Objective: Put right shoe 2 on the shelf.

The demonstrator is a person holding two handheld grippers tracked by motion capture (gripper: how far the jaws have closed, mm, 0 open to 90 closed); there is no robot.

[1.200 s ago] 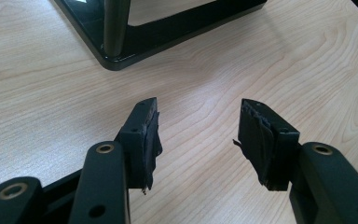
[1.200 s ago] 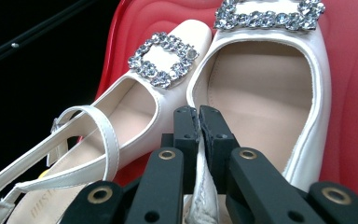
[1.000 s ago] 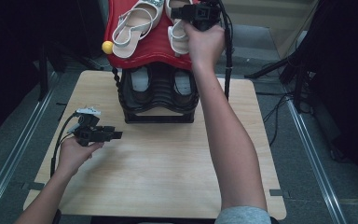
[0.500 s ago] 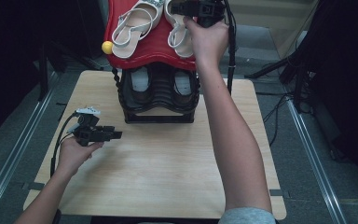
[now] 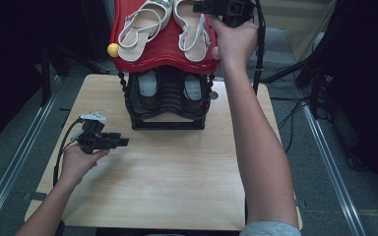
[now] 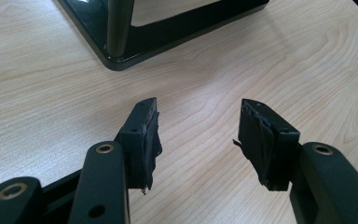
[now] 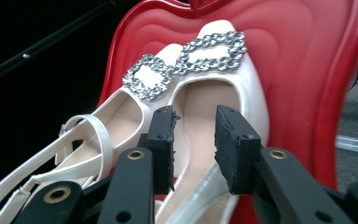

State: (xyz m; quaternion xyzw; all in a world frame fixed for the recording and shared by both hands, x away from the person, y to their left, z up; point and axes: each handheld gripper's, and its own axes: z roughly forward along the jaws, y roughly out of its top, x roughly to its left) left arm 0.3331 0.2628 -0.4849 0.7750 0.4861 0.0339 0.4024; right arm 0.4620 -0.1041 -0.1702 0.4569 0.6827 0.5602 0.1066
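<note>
Hovering at the far right of the red tray (image 5: 162, 51), the right gripper (image 7: 193, 140) has its jaws partly open and empty, straddling the right sandal (image 7: 205, 112), whose length runs near to far. The left sandal (image 5: 140, 24) lies just beside it (crowding). The left gripper (image 6: 198, 135) rests open, empty, on the near-left table (image 5: 177, 182), well apart.
</note>
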